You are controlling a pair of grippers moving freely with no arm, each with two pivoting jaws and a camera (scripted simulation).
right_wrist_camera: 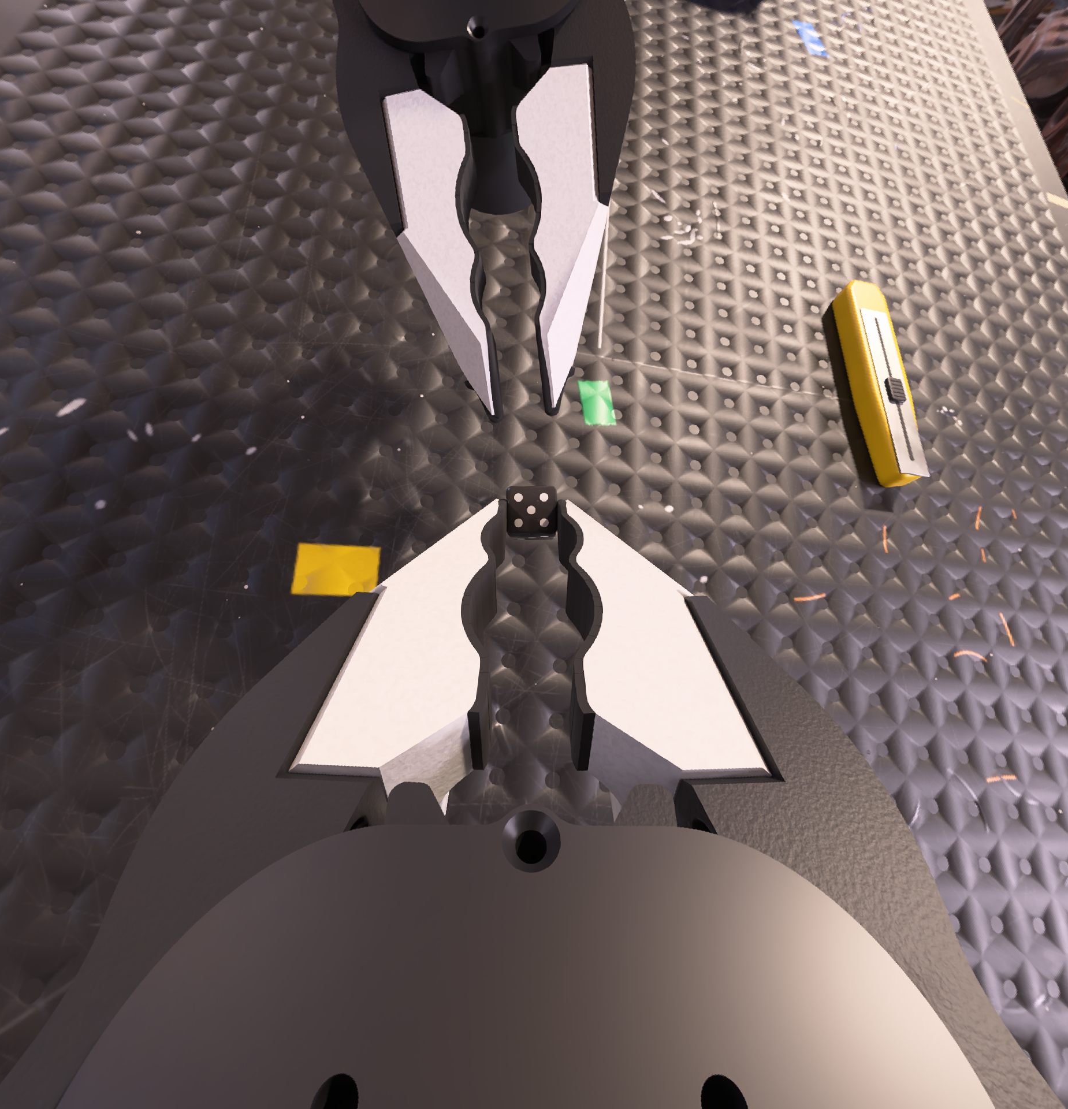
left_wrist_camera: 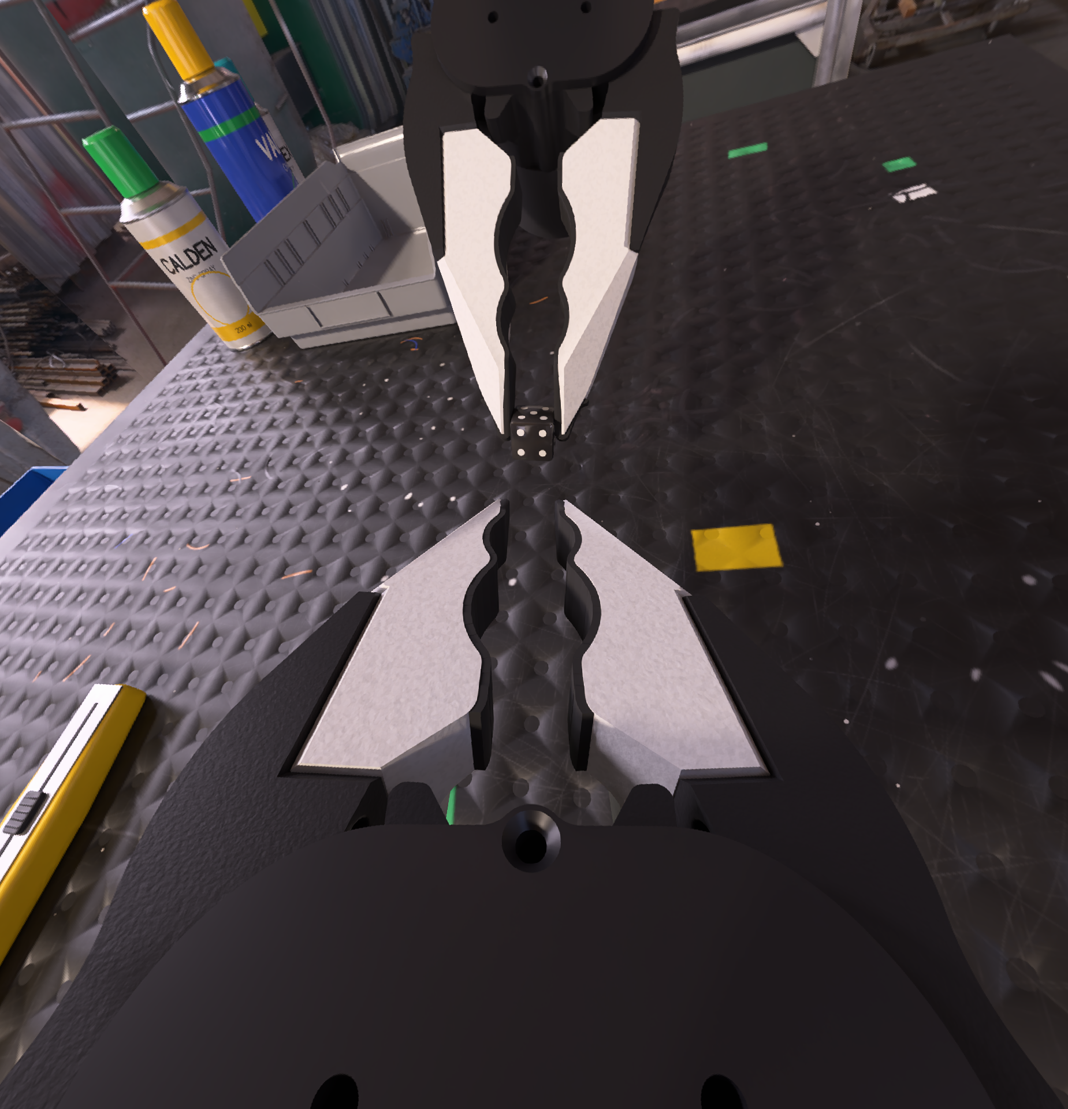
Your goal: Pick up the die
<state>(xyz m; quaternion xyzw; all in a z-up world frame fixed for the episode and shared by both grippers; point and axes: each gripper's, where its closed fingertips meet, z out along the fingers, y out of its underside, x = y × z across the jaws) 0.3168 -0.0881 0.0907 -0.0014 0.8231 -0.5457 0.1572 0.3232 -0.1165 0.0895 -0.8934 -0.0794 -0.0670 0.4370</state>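
The die (right_wrist_camera: 530, 510) is small and black with white pips. It sits between the tips of my right gripper (right_wrist_camera: 534, 507), whose fingers close on its two sides, at or just above the studded black mat (right_wrist_camera: 219, 300). In the left wrist view the right gripper (left_wrist_camera: 532, 420) points at me from across the mat and holds the die (left_wrist_camera: 531, 433) at its tips. My left gripper (left_wrist_camera: 532, 507) is open by a narrow gap and empty, a short way in front of the die. It also shows in the right wrist view (right_wrist_camera: 521, 413).
A yellow utility knife (left_wrist_camera: 45, 798) lies at the left, also in the right wrist view (right_wrist_camera: 876, 384). Two spray cans (left_wrist_camera: 183, 252) and a grey bin (left_wrist_camera: 339, 264) stand at the far left edge. A yellow patch (left_wrist_camera: 736, 547) and a green patch (right_wrist_camera: 596, 402) mark the mat.
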